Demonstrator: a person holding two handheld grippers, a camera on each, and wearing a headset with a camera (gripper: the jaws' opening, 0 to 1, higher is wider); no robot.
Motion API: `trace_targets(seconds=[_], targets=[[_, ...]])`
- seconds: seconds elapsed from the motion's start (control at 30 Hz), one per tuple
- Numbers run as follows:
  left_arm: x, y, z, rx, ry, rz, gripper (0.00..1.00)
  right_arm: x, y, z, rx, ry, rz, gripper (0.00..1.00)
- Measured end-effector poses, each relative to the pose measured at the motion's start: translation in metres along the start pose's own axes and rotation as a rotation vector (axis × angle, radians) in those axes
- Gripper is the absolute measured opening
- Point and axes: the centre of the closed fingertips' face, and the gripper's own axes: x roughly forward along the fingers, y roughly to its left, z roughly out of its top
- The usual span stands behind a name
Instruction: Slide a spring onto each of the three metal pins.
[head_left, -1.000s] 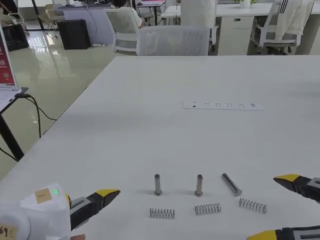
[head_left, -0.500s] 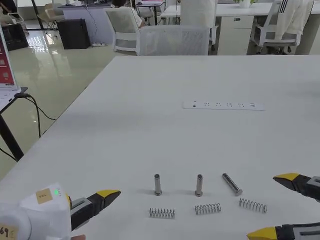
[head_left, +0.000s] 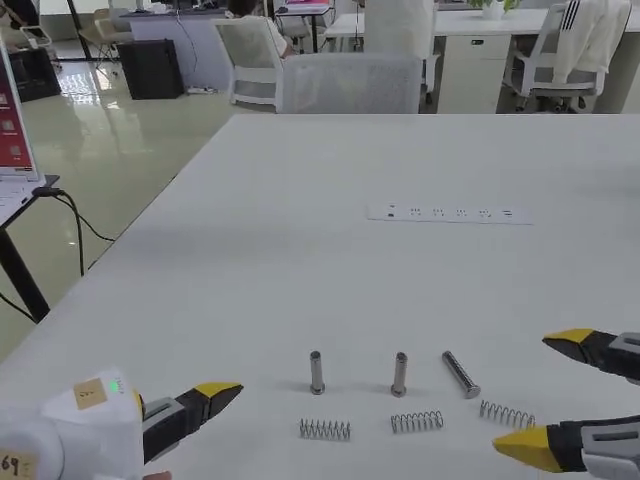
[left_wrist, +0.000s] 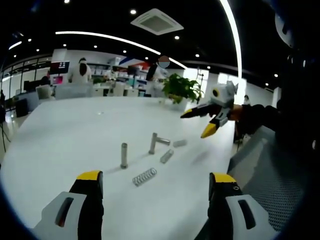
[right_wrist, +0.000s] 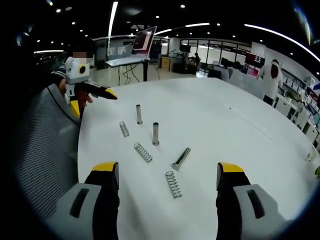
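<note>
Two metal pins (head_left: 317, 372) (head_left: 400, 374) stand upright in a row on the white table (head_left: 400, 270). A third pin (head_left: 461, 373) lies on its side to their right. In front of each pin lies a spring: left (head_left: 325, 429), middle (head_left: 417, 422), right (head_left: 507, 413). My left gripper (head_left: 215, 395) hovers open near the table's front left, short of the left spring (left_wrist: 144, 176). My right gripper (head_left: 545, 397) is open at the front right, just right of the right spring (right_wrist: 173, 183) and the lying pin (right_wrist: 181, 158). Neither holds anything.
A white power strip (head_left: 448, 213) lies flat mid-table, well beyond the pins. Office chairs (head_left: 350, 82) stand past the far edge. The table's left edge drops to the floor, where a cable (head_left: 75, 225) hangs.
My right gripper has edged slightly forward, with more of its lower jaw in view. The left gripper, pins and springs have not moved.
</note>
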Motion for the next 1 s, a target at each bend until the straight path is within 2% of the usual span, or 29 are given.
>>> trace_targets(seconds=[0.47,0.73,1.0], targets=[[0.0,-0.001,0.0,-0.001,-0.002,-0.001,0.83,0.002,0.0,0.0,-0.004,0.008,-0.002,0.78],[0.0,0.0,0.0,-0.002,-0.002,-0.001,0.83,0.006,-0.011,0.008,-0.018,0.015,-0.013,0.75],[-0.001,0.001,0.0,-0.003,-0.003,0.003,0.83,0.017,-0.02,0.012,-0.035,0.058,-0.014,0.68]])
